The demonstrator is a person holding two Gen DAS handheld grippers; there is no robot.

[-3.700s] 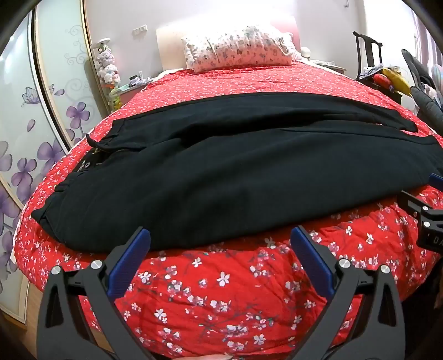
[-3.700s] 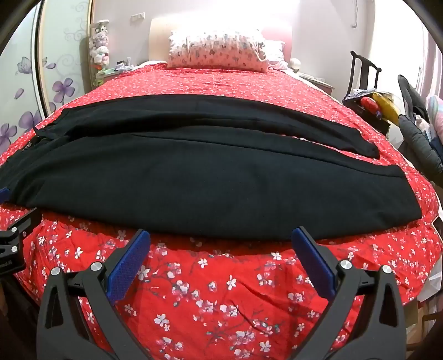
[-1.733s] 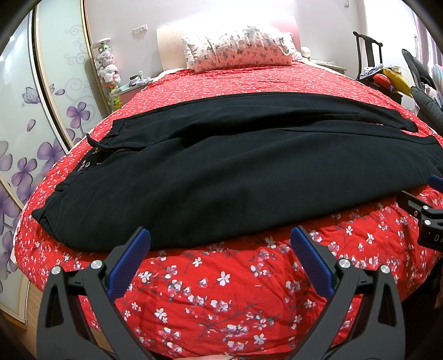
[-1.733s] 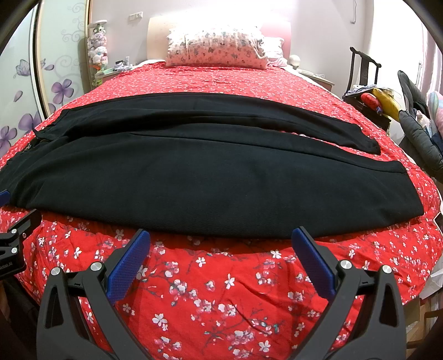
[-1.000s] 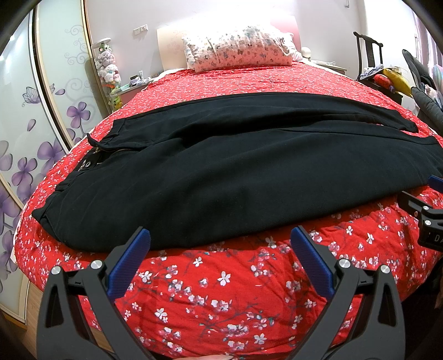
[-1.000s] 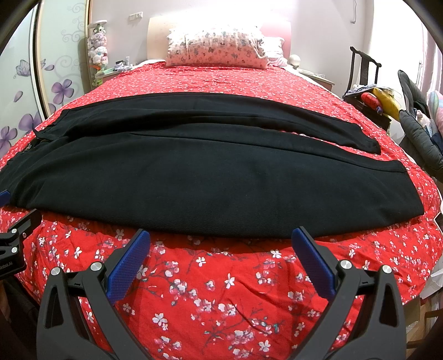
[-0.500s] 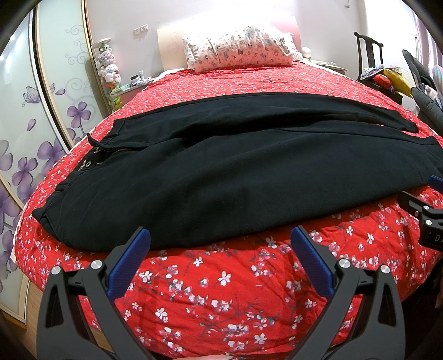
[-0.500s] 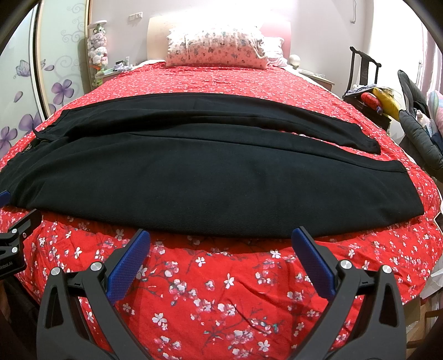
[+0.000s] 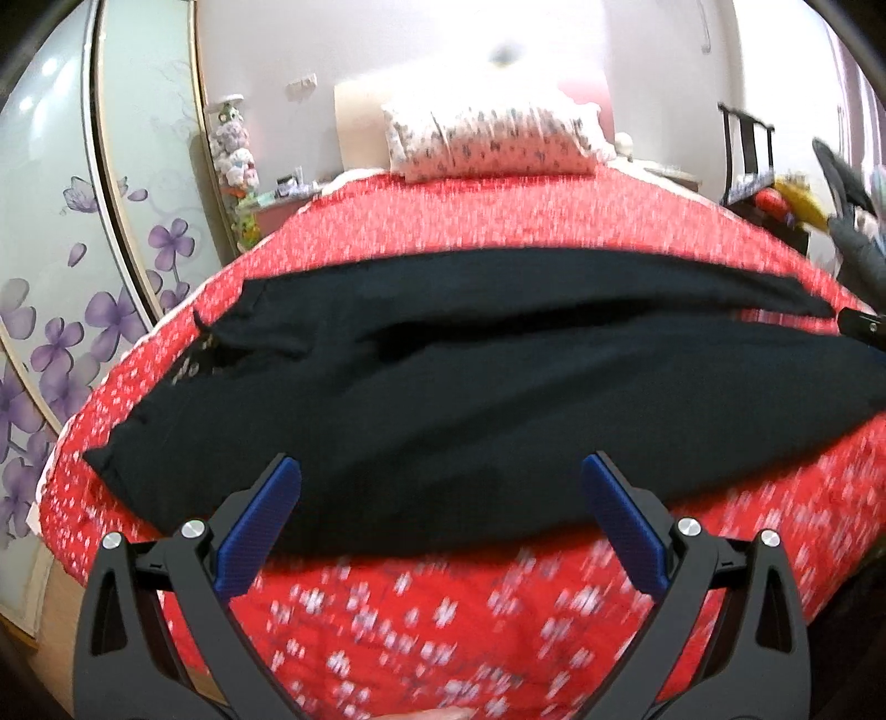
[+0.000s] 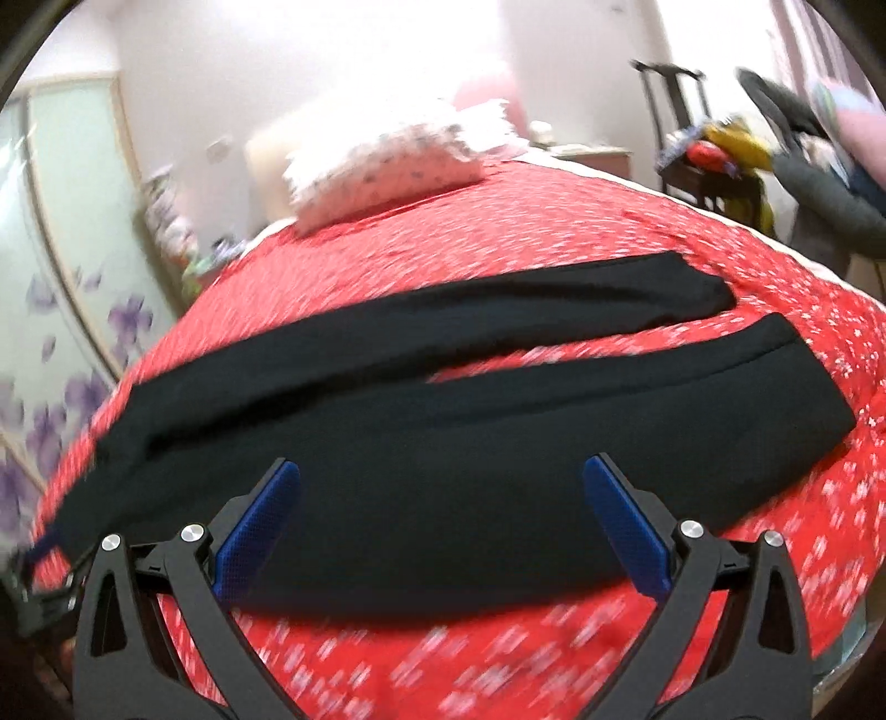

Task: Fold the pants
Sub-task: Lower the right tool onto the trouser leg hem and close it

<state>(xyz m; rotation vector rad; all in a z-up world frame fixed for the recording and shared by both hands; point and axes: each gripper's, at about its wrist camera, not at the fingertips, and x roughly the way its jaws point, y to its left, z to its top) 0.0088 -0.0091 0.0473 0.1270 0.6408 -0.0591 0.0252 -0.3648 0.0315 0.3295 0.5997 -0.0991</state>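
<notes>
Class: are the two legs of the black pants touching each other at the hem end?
Apart. The right wrist view shows a strip of red bedspread between the pants legs near the hems.

Bed [image 9: 498, 221], red floral-print cover, fills centre. Patterned pillow [image 9: 493, 141] against pale headboard [image 9: 360, 127], 12 o'clock. Pale wall [image 9: 443, 50] behind, strongly lit, washed out. Sliding wardrobe panels [image 9: 50, 221], frosted, purple flower motif, 9 o'clock. Cluttered bedside shelf [image 9: 271, 194] with plush toys [image 9: 235, 149], 10 o'clock. Dark chair [image 10: 692, 160] heaped with clothes, 2 o'clock.
</notes>
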